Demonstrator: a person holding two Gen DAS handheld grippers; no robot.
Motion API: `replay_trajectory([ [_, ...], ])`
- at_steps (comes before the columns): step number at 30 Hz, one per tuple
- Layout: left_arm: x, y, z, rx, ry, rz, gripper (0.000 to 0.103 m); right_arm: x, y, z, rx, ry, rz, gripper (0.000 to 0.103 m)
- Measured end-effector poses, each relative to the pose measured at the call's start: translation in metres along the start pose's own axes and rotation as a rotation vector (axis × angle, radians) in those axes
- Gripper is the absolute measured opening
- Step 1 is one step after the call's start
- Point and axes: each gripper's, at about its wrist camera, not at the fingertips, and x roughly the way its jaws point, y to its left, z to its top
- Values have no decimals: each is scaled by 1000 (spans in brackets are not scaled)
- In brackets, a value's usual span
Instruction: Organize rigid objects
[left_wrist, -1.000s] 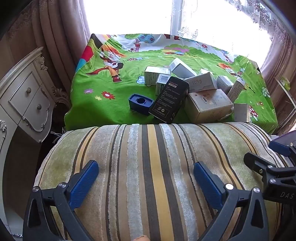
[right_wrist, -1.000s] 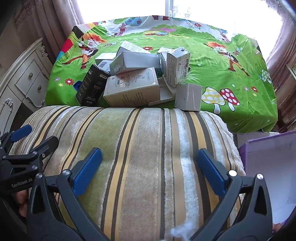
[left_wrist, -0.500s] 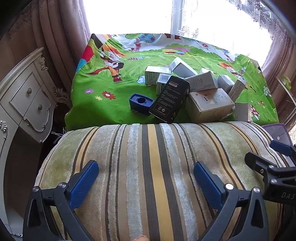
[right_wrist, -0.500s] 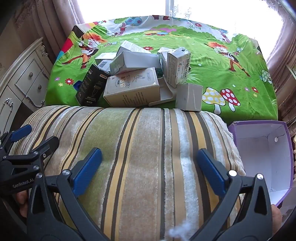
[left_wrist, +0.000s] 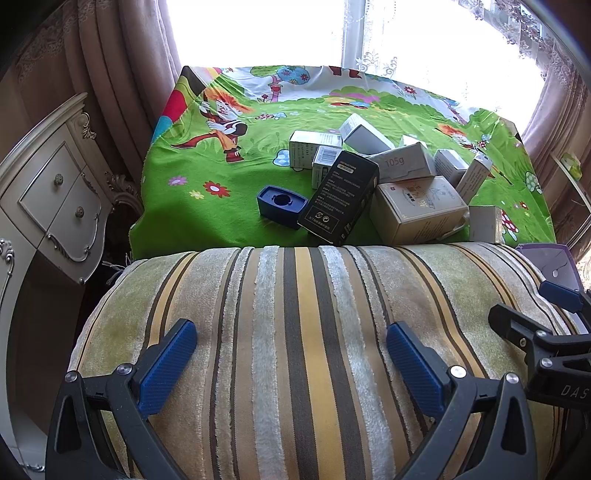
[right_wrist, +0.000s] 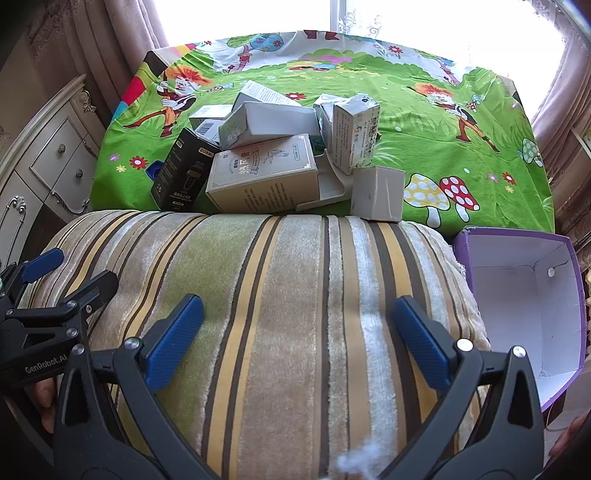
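At twelve o'clock from both my grippers, past the striped plush cushion (right_wrist: 280, 314), the pile of cartons (right_wrist: 280, 155) sits on the green cartoon cloth (left_wrist: 207, 177), near its front edge. My left gripper (left_wrist: 291, 360) and right gripper (right_wrist: 297, 332) both hover over the cushion with jaws spread wide, holding nothing.

I judge these boxes light and stiff: thin printed card, flat faces, sharp corners, likely to dent if I squeeze hard. The black box (left_wrist: 340, 199) leans tilted against the beige carton (right_wrist: 264, 171) at about one o'clock in the left view; its finish looks smooth, so I would pinch it across the narrow sides rather than the broad faces. The small grey cube box (right_wrist: 376, 194) stands nearest the cushion, a little apart from the heap, and looks the easiest first take. The blue moulded tray (left_wrist: 282, 201) lies alone at eleven o'clock, hard plastic by its look.

The purple bin (right_wrist: 524, 295), open-topped with a white inside, waits at three o'clock of the right gripper; I take it for the destination.
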Motion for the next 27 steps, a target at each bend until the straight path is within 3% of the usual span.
replay_trajectory([
  [27,-4,3,-1,-33,-14,-43,103,2,0,0,-9,-7,1,103],
])
